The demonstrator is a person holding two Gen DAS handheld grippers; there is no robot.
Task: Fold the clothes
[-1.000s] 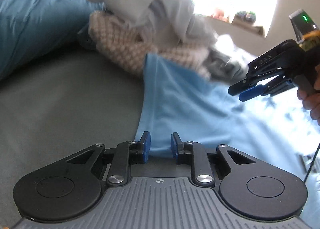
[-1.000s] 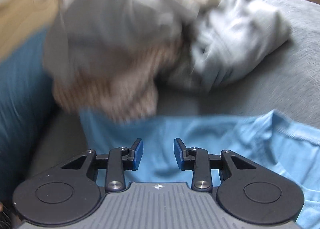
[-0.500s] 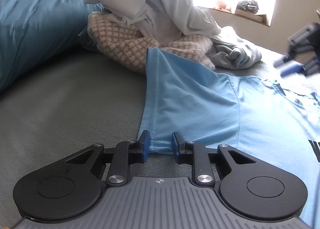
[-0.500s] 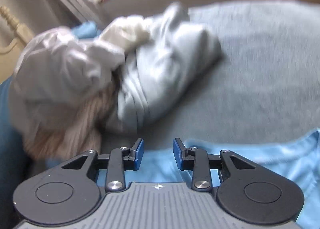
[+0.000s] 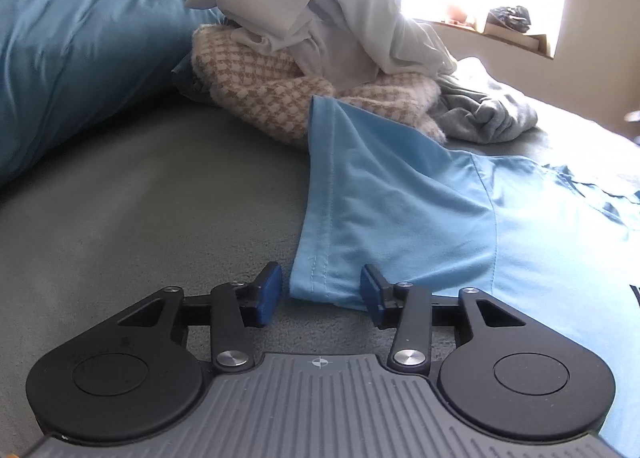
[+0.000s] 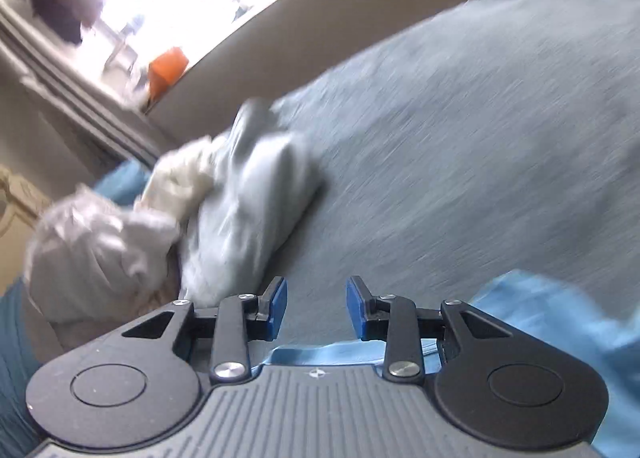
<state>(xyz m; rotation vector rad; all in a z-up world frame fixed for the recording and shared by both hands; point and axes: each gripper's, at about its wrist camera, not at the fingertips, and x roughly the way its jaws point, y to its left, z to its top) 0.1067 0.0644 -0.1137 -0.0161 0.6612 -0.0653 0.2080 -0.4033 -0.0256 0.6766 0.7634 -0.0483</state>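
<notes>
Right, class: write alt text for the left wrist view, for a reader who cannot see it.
The left gripper, its jaws opening, has the corner of a light blue T-shirt between them, untouched by the pads, on a grey bed. Behind lies a pile of clothes, with a blue pillow at left.

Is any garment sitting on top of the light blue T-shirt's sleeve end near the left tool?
No. The light blue T-shirt sleeve end lies uncovered on the grey bedspread.

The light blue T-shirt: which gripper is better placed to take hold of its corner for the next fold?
Left. The left gripper has the light blue T-shirt corner between its opening jaws. The right gripper hangs over bare bedcover, nothing between its jaws.
</notes>
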